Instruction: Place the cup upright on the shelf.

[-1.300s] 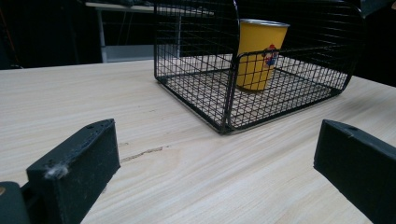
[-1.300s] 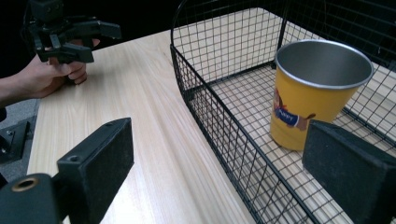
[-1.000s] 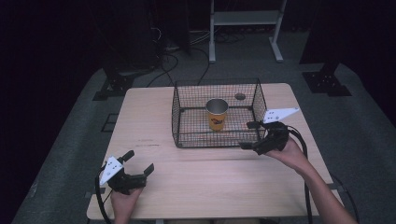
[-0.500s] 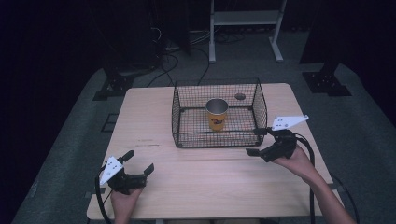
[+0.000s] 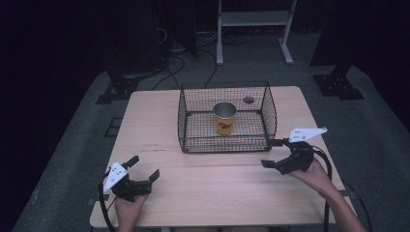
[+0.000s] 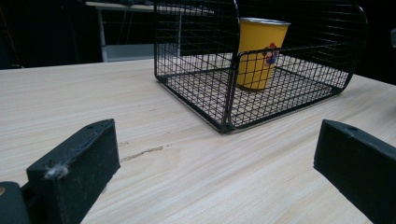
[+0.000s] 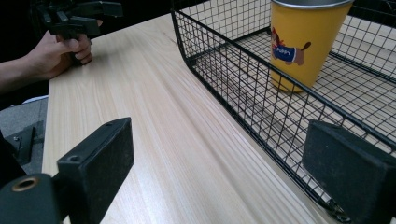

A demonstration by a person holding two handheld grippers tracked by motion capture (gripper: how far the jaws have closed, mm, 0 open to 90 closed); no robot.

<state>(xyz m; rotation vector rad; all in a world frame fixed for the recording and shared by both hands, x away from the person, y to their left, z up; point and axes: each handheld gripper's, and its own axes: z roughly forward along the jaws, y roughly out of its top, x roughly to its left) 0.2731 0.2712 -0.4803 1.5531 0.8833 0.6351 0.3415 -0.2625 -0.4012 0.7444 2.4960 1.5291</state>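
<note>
Yellow cup point(image 5: 225, 117) upright inside wire basket point(image 5: 193, 126), table centre-far. Right gripper point(image 5: 275, 153) jaws spread wide, empty, just beside basket's near-right corner. Left gripper point(image 5: 143, 168) jaws apart, empty, near-left on table point(image 5: 208, 193).

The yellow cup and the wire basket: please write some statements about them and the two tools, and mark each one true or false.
1. The yellow cup stands upright inside the wire basket. True.
2. The right tool holds the cup. False: it is open and empty, near the basket's front right corner.
3. The left tool is open, near the table's front left corner. True.
4. The cup lies tipped over on the table. False: it stands in the basket.
</note>
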